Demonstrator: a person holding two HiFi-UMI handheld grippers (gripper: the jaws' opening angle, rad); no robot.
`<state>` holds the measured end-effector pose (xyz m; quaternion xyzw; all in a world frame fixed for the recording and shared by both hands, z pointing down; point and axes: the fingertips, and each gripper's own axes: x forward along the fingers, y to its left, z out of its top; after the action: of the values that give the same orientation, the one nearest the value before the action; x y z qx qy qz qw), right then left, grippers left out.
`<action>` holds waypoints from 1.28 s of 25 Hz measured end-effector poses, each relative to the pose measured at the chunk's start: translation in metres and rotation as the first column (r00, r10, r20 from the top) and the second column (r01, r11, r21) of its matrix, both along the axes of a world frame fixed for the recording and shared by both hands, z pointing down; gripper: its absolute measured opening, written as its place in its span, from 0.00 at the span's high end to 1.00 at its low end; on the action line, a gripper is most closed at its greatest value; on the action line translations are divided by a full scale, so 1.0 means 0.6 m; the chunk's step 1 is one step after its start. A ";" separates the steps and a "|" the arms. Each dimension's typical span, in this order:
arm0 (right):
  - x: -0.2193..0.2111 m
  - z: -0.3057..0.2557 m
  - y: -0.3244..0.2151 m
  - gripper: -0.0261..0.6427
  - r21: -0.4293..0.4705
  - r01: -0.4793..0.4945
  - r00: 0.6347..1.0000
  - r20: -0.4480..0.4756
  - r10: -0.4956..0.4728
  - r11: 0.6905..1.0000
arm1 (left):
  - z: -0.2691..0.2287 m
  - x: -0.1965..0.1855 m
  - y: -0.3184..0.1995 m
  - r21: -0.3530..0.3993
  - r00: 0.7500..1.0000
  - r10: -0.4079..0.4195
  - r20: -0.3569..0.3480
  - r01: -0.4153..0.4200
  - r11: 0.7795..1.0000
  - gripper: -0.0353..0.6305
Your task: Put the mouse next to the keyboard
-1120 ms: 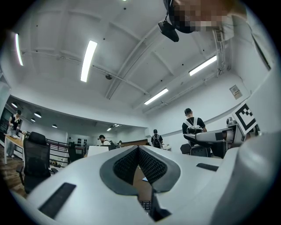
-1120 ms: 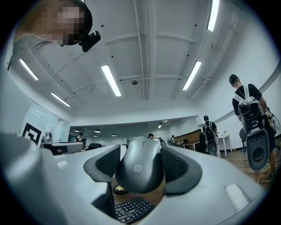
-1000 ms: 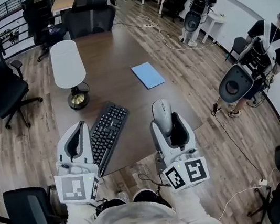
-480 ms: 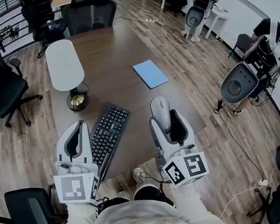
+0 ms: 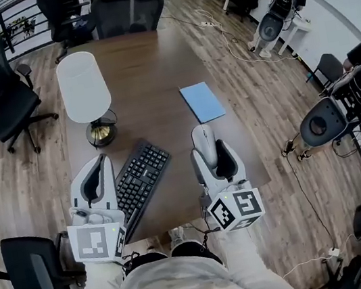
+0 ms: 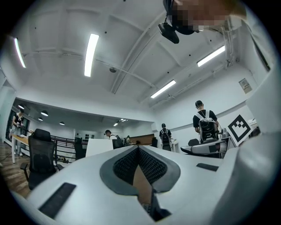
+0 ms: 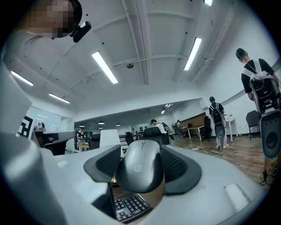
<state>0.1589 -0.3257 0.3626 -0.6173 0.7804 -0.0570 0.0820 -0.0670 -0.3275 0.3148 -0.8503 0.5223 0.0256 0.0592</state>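
The right claw (image 5: 209, 150) is closed on the grey mouse (image 5: 202, 137), one ribbed pad on each of its sides. In the right gripper view the mouse (image 7: 139, 171) fills the gap between the jaws of the claw (image 7: 141, 154), with its logo facing the camera and its front end pointing away. The mouse is over the near right part of the brown worktop (image 5: 141, 71). It is to the right of the black keyboard (image 5: 142, 179), with a strip of bare wood between the two. It seems to be held just above the surface, though no view shows clearly whether its underside touches.

The keyboard lies at a slant, its near end at the worktop's near edge and its far end angled right. In the right gripper view a corner of its keys (image 7: 131, 206) shows below the mouse, to the left.

The left claw (image 5: 103, 160) hangs at the near left edge of the worktop, just left of the keyboard. In the left gripper view the claw's (image 6: 138, 149) jaws meet at their tips with nothing held between them.

Farther back on the left stands a lamp (image 5: 82, 88) with a white shade and a brass base. A blue notebook (image 5: 202, 101) lies flat beyond the mouse.
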 end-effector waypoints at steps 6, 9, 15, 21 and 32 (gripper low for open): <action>0.006 0.036 -0.065 0.52 -0.048 0.055 0.998 -0.014 -0.055 0.997 | 0.013 0.003 -0.040 -0.015 0.998 -0.055 -0.005 0.055 0.998 0.94; 0.010 0.059 -0.094 0.52 -0.074 0.084 0.996 -0.015 -0.085 0.994 | 0.021 0.004 -0.054 -0.022 0.996 -0.086 -0.002 0.086 0.996 0.94; 0.015 0.095 -0.145 0.52 -0.127 0.132 0.990 -0.029 -0.137 0.983 | 0.033 0.006 -0.078 -0.049 0.990 -0.141 0.008 0.141 0.989 0.94; 0.014 0.140 -0.190 0.52 -0.177 0.175 0.982 -0.037 -0.184 0.968 | 0.051 0.002 -0.099 -0.074 0.981 -0.194 0.023 0.195 0.978 0.94; 0.009 0.229 -0.249 0.52 -0.271 0.236 0.965 -0.046 -0.257 0.933 | 0.086 -0.002 -0.114 -0.114 0.961 -0.274 0.043 0.277 0.954 0.94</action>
<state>0.1645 -0.4752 0.4999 -0.5216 0.8399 -0.1449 -0.0398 -0.0683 -0.3960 0.3667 -0.7715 0.6354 -0.0256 0.0187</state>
